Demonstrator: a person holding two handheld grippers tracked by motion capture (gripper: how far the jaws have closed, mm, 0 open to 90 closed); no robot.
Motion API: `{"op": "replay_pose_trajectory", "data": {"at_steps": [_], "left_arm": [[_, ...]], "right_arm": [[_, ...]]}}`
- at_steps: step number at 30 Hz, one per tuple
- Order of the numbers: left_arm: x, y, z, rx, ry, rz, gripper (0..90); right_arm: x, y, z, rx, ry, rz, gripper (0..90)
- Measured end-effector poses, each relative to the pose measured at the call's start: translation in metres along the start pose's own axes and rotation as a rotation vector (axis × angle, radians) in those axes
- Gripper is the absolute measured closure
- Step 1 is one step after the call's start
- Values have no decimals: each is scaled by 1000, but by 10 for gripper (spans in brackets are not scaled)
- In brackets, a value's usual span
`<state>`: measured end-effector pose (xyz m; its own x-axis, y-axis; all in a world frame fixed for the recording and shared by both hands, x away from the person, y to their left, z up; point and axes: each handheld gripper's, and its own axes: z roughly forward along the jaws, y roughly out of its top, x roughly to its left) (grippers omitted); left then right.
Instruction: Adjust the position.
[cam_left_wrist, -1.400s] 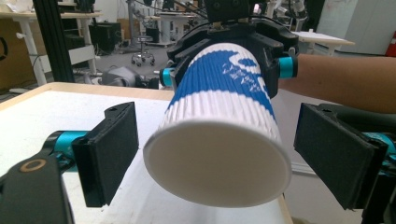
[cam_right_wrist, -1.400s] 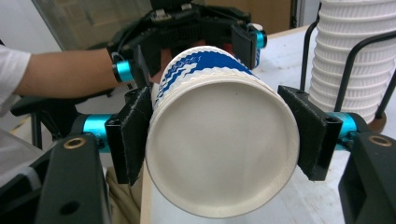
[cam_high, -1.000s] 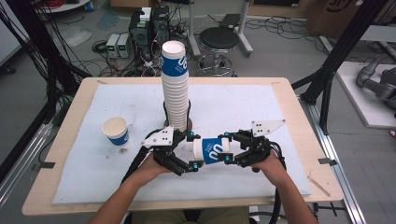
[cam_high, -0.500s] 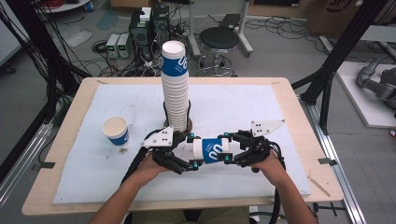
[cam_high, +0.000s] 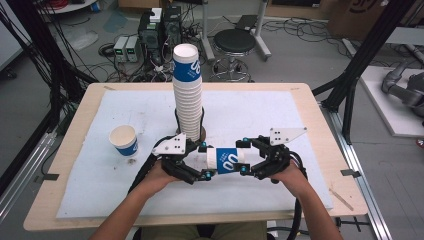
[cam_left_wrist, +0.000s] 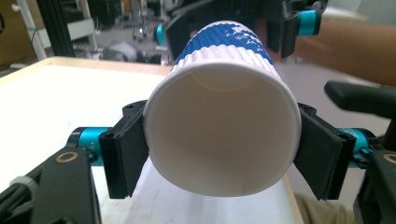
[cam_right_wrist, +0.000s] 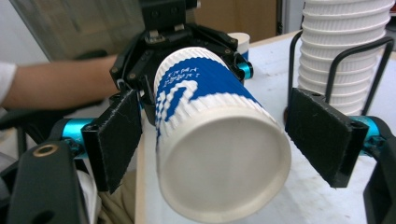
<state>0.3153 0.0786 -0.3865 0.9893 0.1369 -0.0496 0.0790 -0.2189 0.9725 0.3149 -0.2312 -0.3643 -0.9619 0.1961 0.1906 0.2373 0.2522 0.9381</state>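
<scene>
A blue-and-white paper cup (cam_high: 225, 160) lies level in the air between the two grippers, above the white mat. My left gripper (cam_high: 205, 161) has just been closing and its pads (cam_left_wrist: 123, 154) press on both sides of the cup (cam_left_wrist: 219, 135) at its open mouth end. My right gripper (cam_high: 244, 156) has just been opening. Its pads (cam_right_wrist: 322, 135) stand apart from the cup's base end (cam_right_wrist: 224, 168), with a clear gap on one side. The cup stays between them.
A tall stack of the same cups (cam_high: 187, 95) stands in a black wire holder (cam_high: 200, 131) just behind the grippers. A single upright cup (cam_high: 124, 140) stands to the left on the mat (cam_high: 280, 115). The wooden table edge (cam_high: 320, 130) rings the mat.
The left jaws have drawn in onto the cup's mouth end. The right jaws have spread off its base end. Both hands stay where they were.
</scene>
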Motion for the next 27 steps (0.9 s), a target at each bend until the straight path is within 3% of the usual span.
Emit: {"op": "replay_pose_trajectory", "data": {"at_steps": [3, 6, 9, 16, 23, 27], "left_arm": [[1, 8, -2, 53, 8, 10, 259], [2, 18, -4, 121, 21, 21, 259], [4, 28, -4, 199, 31, 39, 259], [5, 45, -1, 314, 28, 55, 258], [5, 56, 6, 399, 11, 71, 258], [5, 58, 9, 422, 6, 75, 259]], "right_arm": [[5, 8, -1, 47, -36, -57, 193], [11, 18, 0, 128, -93, -140, 193], [14, 25, 2, 173, -119, -185, 193], [17, 38, 12, 314, -155, -289, 193], [19, 46, 22, 405, -147, -333, 193], [20, 48, 28, 446, -142, -351, 193]]}}
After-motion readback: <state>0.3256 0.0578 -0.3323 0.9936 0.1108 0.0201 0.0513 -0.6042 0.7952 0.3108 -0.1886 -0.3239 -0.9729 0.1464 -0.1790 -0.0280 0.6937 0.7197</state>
